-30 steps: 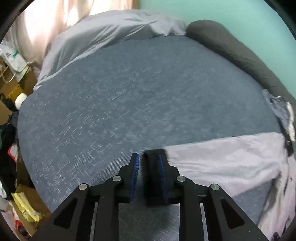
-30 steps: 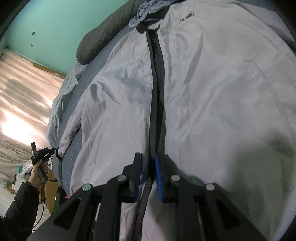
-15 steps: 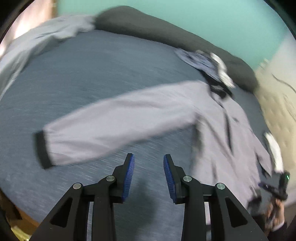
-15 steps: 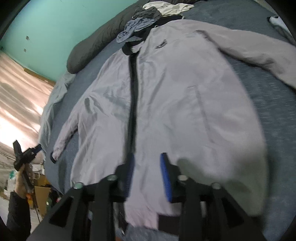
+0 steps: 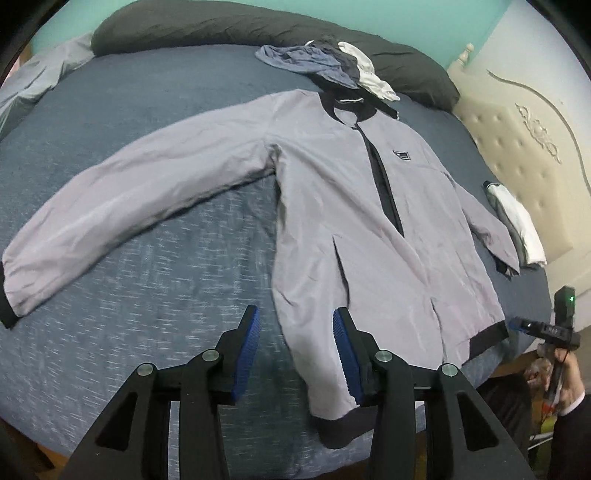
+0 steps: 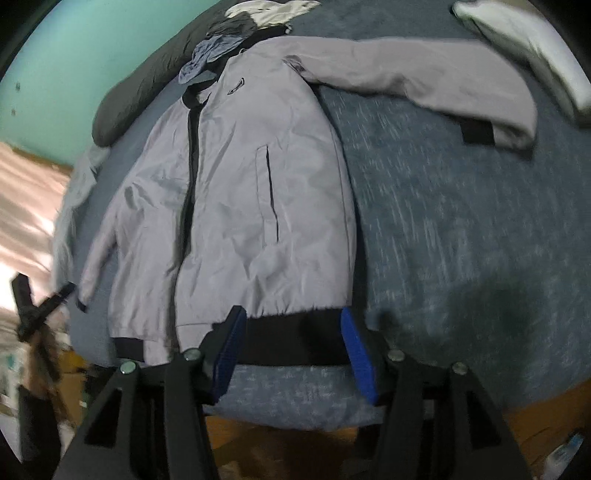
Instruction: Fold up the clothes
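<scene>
A grey jacket (image 5: pixel 369 229) is spread flat, front up, on a blue bed (image 5: pixel 155 288), filling the centre and right of the left wrist view. Its dark zip (image 5: pixel 384 184) runs down the middle and the dark hem band (image 6: pixel 295 339) lies at the near edge of the bed, low in the right wrist view. One sleeve (image 5: pixel 129 199) is stretched out to the left of the left wrist frame, its dark cuff (image 5: pixel 7 312) at the far left edge; the other sleeve (image 6: pixel 413 81) is laid out toward the upper right of the right wrist frame. No fold is seen in it.

The left gripper (image 5: pixel 295 350) is held with its jaws spread, low in the frame over the near side of the jacket body, and nothing is pinched. The right gripper (image 6: pixel 291 347) is likewise held wide, over the hem band, with nothing between its fingers.

The step in hand is judged to be the flat layout of the jacket, ready for a fold. A next move would call for an edge, such as a sleeve or a side of the body, to be pinched and carried across toward the zip without the rest being dragged.

A crumpled heap of clothes (image 5: pixel 321 62) lies by the collar at the top, against a long dark pillow (image 5: pixel 221 26). A folded white item (image 5: pixel 517 221) is seen at the right, beside a padded headboard (image 5: pixel 524 147).
</scene>
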Available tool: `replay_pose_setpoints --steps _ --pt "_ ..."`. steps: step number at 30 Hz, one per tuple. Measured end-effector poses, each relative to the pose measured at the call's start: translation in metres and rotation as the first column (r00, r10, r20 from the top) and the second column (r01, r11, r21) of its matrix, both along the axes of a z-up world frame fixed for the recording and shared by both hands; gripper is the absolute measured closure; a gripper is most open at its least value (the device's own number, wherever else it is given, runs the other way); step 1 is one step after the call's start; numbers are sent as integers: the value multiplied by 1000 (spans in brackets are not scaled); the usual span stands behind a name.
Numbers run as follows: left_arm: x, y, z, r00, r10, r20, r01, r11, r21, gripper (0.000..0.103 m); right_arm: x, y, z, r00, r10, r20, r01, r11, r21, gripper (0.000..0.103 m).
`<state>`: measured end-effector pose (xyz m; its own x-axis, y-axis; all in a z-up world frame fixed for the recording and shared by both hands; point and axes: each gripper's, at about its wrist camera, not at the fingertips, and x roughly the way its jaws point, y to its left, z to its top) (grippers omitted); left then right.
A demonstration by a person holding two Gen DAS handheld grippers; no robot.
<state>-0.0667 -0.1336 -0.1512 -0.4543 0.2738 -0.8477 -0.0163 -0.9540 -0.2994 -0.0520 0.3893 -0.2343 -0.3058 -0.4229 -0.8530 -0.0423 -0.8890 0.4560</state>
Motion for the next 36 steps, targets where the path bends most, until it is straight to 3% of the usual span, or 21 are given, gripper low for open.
replay_pose_setpoints --steps 9,12,14,17,28,36 --pt "2 8 -12 999 8 33 -8 1000 11 59 6 -12 -15 1000 22 6 -22 999 31 51" --pt "4 9 -15 999 9 41 -9 1000 10 59 6 -15 -19 1000 30 8 -30 999 40 69" --pt "5 10 -16 999 7 45 -7 1000 3 59 6 -11 -23 1000 27 1 -27 999 28 92" --pt "4 10 -20 998 0 59 0 1000 -4 59 10 -1 -24 1000 11 -5 -11 1000 16 96" --pt "-1 6 -35 996 15 86 -14 1000 -11 59 33 44 -19 997 -72 -14 71 996 -48 98" --pt "-4 12 -51 990 -16 137 19 1000 -19 59 32 45 -29 996 -86 -2 85 992 -93 98"
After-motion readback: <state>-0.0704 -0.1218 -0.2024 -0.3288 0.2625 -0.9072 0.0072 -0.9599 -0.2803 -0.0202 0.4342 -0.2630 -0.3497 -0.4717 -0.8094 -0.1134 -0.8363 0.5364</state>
